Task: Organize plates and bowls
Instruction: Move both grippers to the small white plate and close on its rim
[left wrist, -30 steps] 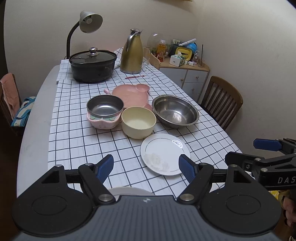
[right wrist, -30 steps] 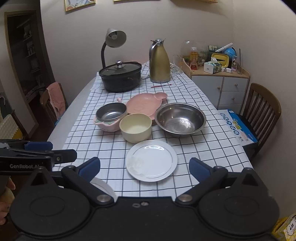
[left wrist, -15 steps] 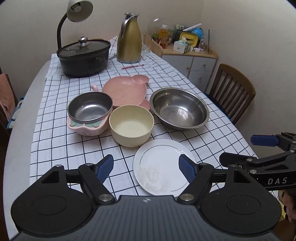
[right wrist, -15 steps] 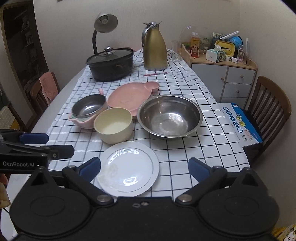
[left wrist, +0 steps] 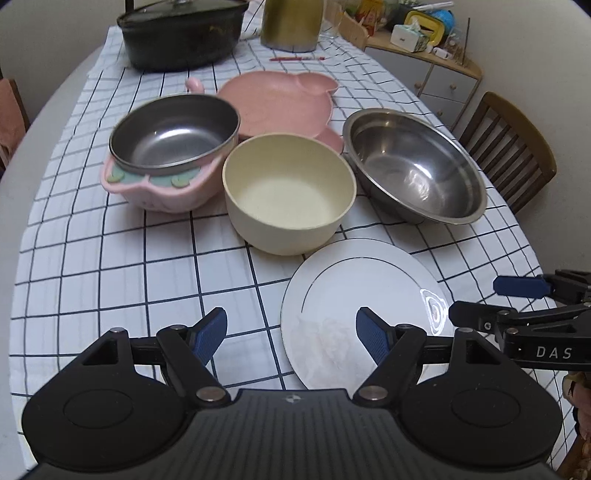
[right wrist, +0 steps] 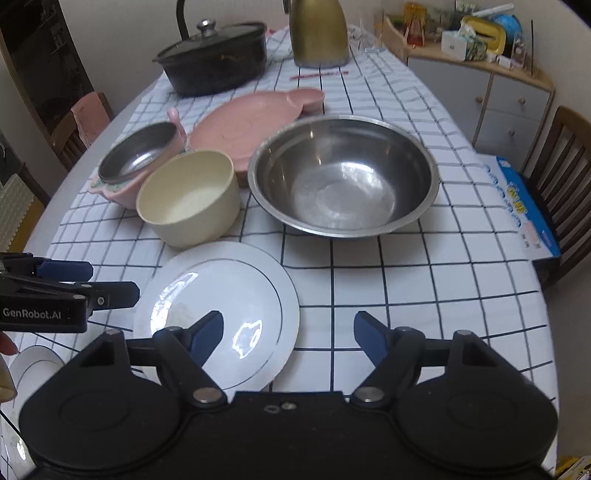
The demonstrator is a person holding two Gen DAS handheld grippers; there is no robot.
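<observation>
My left gripper (left wrist: 290,334) hangs over the near edge of the table with its blue pads spread wide and nothing between them; its right pad sits above the left part of the white plate (left wrist: 365,295), its left pad above bare checked cloth (left wrist: 110,277). My right gripper (right wrist: 288,332) has just been narrowing its jaws, but they are open with a clear gap and nothing gripped; its left pad hovers over the same white plate (right wrist: 221,291), its right pad over the cloth. From each camera I catch the other gripper coming in at the side, just beside the plate's edge.

The plate lies flat on the cloth, nearest to me. Just beyond it stands the cream bowl (left wrist: 290,192), upright and empty, close to the plate's far rim. To its left, a small steel bowl (left wrist: 173,134) sits tilted in a pink holder (left wrist: 159,188). To its right rests the big steel bowl (right wrist: 343,181), empty, close beside the cream one. Behind them lies the pink divided plate (left wrist: 280,103), tucked partly behind both steel bowls.

Farther back: a black lidded pot (right wrist: 218,59), a gold jug (right wrist: 319,33) and a red pen (right wrist: 319,75) on the cloth. A second white dish (right wrist: 35,365) peeks in at the lower left of my right view, partly hidden. A wooden chair (left wrist: 509,151) and a grey cabinet (right wrist: 491,99) stand off to the right.
</observation>
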